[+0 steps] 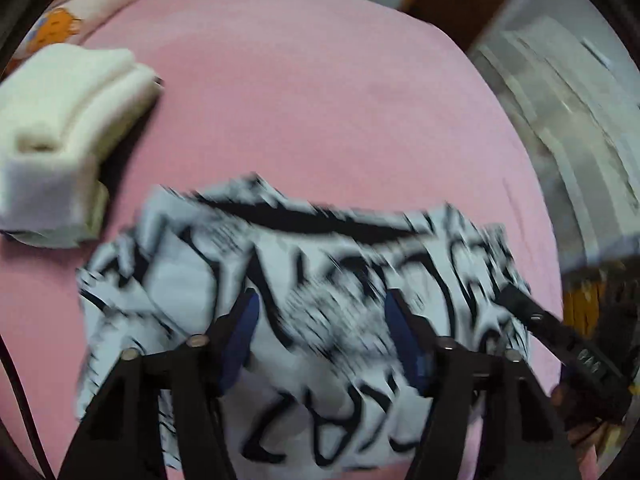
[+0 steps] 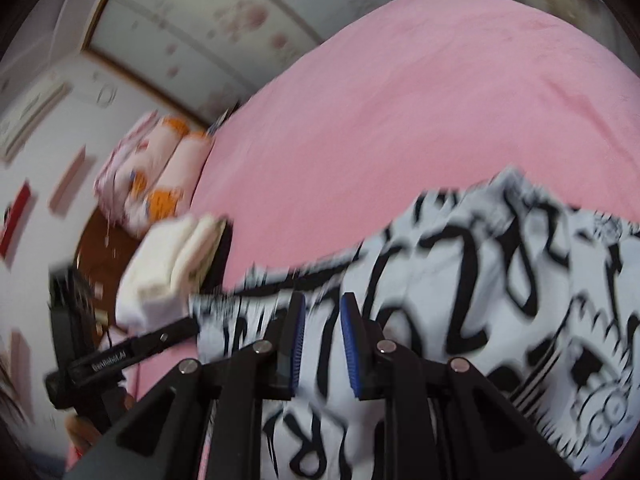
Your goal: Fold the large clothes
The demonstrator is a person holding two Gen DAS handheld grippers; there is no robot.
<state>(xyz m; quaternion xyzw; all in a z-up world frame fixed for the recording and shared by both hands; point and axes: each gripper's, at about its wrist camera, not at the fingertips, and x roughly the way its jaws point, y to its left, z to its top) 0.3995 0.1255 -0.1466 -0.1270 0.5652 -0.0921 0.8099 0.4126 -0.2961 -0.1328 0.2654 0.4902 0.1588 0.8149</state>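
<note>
Both views blurred, so reading coarse only.

Nearest: left gripper (image 1: 320, 312) over the printed garment (image 1: 304, 300), jaws apart, nothing pinched, cloth visible in the gap below the pads. Right gripper (image 2: 322, 340) also over the garment, jaws narrow but a clear gap shows between the blue pads (image 2: 349, 344); no fabric clamped that I can see. So neither side holds anything.

Garment: black-and-white print, lying bunched and partly folded on the near part of the bed (image 1: 320, 100), closer to the near edge than the middle. Its far edge is ragged, not a straight crease.

My read: between grips, next fold needs a fresh pick.
- Slow down first; at this blur I can't place corners.
- Pick two matching corners on the near edge, one per side; check both layers are in the jaws before lifting.
- Lift evenly, carry toward the far edge, lay flat; uneven height skews the crease.
- Risk: grabbing only the top layer and unrolling what's folded.

Further out: folded cream stack (image 1: 68, 136) sits just beside the garment at the bed's left edge; keep clear. Patterned bedding (image 1: 80, 12) at the far left corner, well apart.
</note>
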